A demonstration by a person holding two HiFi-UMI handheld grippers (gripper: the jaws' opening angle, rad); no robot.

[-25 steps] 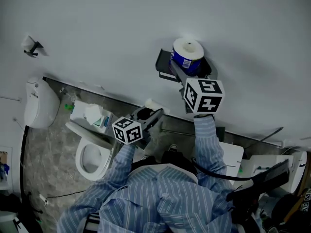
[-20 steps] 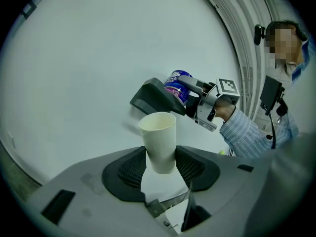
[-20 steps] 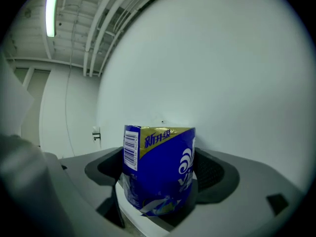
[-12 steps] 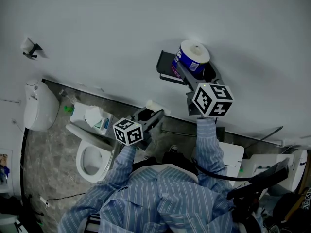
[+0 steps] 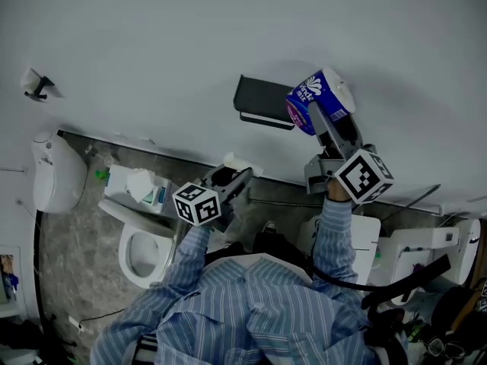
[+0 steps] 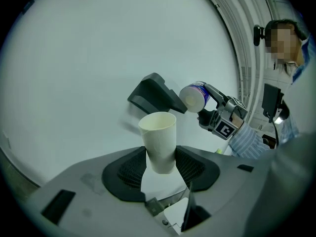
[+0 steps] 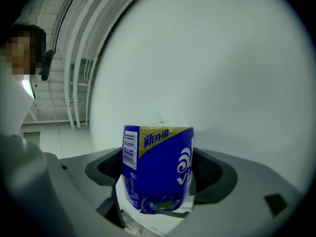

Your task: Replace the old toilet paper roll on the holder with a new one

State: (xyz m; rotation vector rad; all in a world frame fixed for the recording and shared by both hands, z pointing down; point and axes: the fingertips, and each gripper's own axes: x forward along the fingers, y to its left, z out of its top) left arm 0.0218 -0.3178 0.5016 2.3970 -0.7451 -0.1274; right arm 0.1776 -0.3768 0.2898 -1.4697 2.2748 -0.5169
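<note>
My right gripper (image 5: pixel 323 111) is shut on a new toilet paper roll in a blue wrapper (image 5: pixel 318 97), held just right of the dark wall holder (image 5: pixel 261 102), whose bar looks bare. In the right gripper view the wrapped roll (image 7: pixel 158 167) stands between the two dark pads, facing the white wall. My left gripper (image 5: pixel 230 176) hangs lower, under the holder, shut on an empty cardboard tube (image 6: pixel 159 139) that stands upright between its pads (image 6: pixel 129 169). The left gripper view also shows the holder (image 6: pixel 155 94) and the new roll (image 6: pixel 194 97) beside it.
A toilet (image 5: pixel 143 243) with its seat down sits at the lower left, with a tissue pack (image 5: pixel 139 183) behind it. A white bin (image 5: pixel 50 170) stands further left. A small hook (image 5: pixel 34 84) is on the wall. A white cistern (image 5: pixel 364 240) lies under my right arm.
The right gripper has swung to the right with the blue-wrapped roll, off the holder's front, and has rolled so the roll now tilts. The left gripper has stayed put with the tube.
</note>
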